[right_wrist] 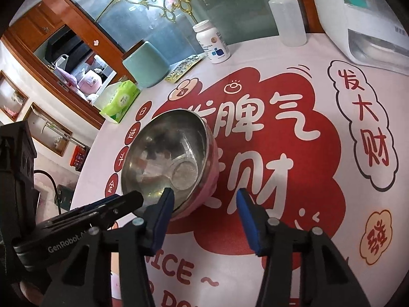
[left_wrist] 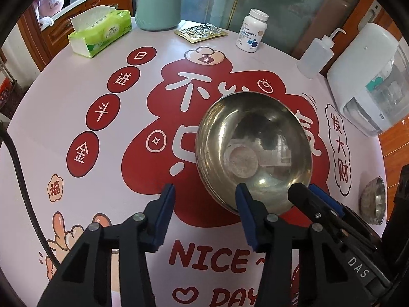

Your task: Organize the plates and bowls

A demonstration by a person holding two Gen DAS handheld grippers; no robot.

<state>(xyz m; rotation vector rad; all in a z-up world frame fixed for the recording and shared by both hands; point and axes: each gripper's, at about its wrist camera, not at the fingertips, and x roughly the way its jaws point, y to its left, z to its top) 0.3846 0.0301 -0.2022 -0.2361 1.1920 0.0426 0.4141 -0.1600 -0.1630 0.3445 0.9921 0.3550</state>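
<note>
A steel bowl [left_wrist: 253,151] with a pink outside [right_wrist: 212,179] sits on the round table's red print. My left gripper [left_wrist: 204,186] straddles its near rim, one blue pad over the inside and the other on the table side, with a wide gap and no pad pressing. My right gripper [right_wrist: 204,192] straddles the rim the same way further round, also open. Each gripper shows in the other's view at the bowl's edge: the right gripper [left_wrist: 304,188] and the left gripper [right_wrist: 127,197]. A second, smaller steel bowl [left_wrist: 374,199] lies at the table's right edge.
Along the far edge of the table [left_wrist: 76,117] stand a green tissue pack [left_wrist: 99,33], a mint jar [left_wrist: 158,5], a foil blister pack [left_wrist: 202,32], a white pill bottle [left_wrist: 251,30], a squeeze bottle [left_wrist: 313,56] and a white appliance [left_wrist: 370,81].
</note>
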